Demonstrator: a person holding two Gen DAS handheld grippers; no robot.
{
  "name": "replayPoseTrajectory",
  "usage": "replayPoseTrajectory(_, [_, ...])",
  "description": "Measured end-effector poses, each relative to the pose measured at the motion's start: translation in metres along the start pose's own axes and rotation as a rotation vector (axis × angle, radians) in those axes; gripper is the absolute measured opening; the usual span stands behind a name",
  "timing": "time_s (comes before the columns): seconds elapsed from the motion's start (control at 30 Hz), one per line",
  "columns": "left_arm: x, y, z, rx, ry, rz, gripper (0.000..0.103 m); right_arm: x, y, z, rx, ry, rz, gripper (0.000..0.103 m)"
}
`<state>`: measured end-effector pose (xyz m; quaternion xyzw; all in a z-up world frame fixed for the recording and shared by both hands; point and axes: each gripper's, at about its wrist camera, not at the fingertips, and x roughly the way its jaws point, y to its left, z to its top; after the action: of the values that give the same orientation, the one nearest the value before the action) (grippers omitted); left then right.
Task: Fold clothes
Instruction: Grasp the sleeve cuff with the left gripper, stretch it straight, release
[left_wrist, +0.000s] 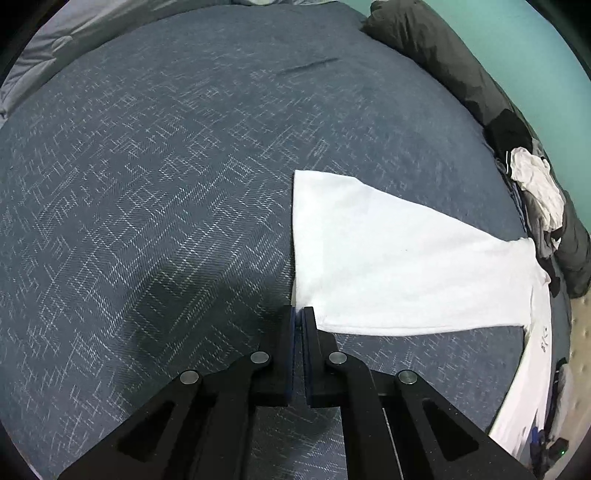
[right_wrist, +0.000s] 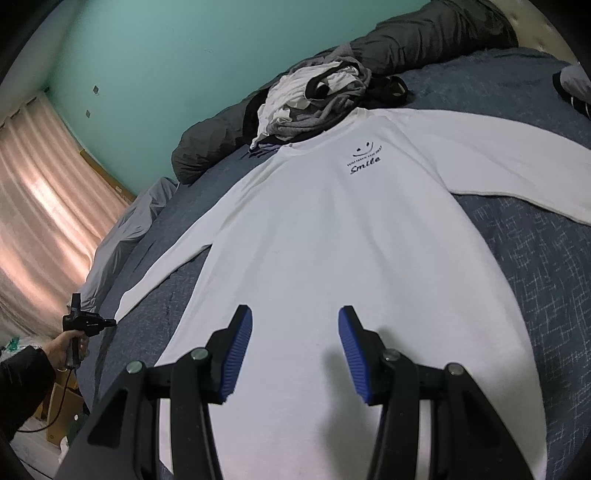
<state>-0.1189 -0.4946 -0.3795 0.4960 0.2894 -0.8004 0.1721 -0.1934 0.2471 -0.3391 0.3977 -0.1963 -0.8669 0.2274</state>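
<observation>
A white long-sleeved shirt (right_wrist: 314, 240) with a "Smile" print lies face up and spread flat on the blue patterned bed cover (right_wrist: 535, 277). Its left sleeve (left_wrist: 388, 266) stretches out across the cover in the left wrist view. My left gripper (left_wrist: 297, 314) is shut, with its tips pinching the near corner of that sleeve's cuff. In the right wrist view a hand holds that same left gripper (right_wrist: 112, 323) at the sleeve's end. My right gripper (right_wrist: 295, 325) hangs open over the lower body of the shirt, nothing between its blue pads (right_wrist: 238, 354).
A heap of unfolded clothes (right_wrist: 314, 99) lies just past the shirt's collar, against a long dark rolled duvet (right_wrist: 424, 37) by the green wall. A grey blanket (right_wrist: 125, 240) sits at the bed's left edge, with a pink curtain (right_wrist: 44, 203) behind. Open bed cover (left_wrist: 147, 184) spreads left of the sleeve.
</observation>
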Motion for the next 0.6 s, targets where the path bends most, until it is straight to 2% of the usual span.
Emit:
replayPoseTrajectory(0.03, [-0.005,-0.001,-0.002,0.003,-0.011,0.006,0.007,-0.005,-0.002,0.002,0.000,0.003,-0.007,0.049])
replayPoseTrajectory(0.1, [-0.013,-0.006,-0.008,0.006,-0.027,0.038,0.016,-0.016,-0.006,0.007,0.001,0.009,-0.020,0.049])
replayPoseTrajectory(0.23, [-0.041,-0.023,-0.026,0.057,-0.058,0.015,0.032,-0.038,-0.014,0.016,0.001,0.021,-0.047,0.049])
replayPoseTrajectory(0.37, [-0.057,-0.050,-0.042,0.126,-0.062,-0.045,0.035,-0.062,-0.026,0.026,0.001,0.036,-0.086,0.049])
replayPoseTrajectory(0.47, [-0.062,-0.073,-0.052,0.162,-0.062,-0.090,0.037,-0.100,-0.055,0.034,0.018,0.047,-0.166,0.050])
replayPoseTrajectory(0.6, [-0.058,-0.105,-0.069,0.210,-0.065,-0.146,0.037,-0.152,-0.101,0.043,0.074,0.009,-0.286,0.052])
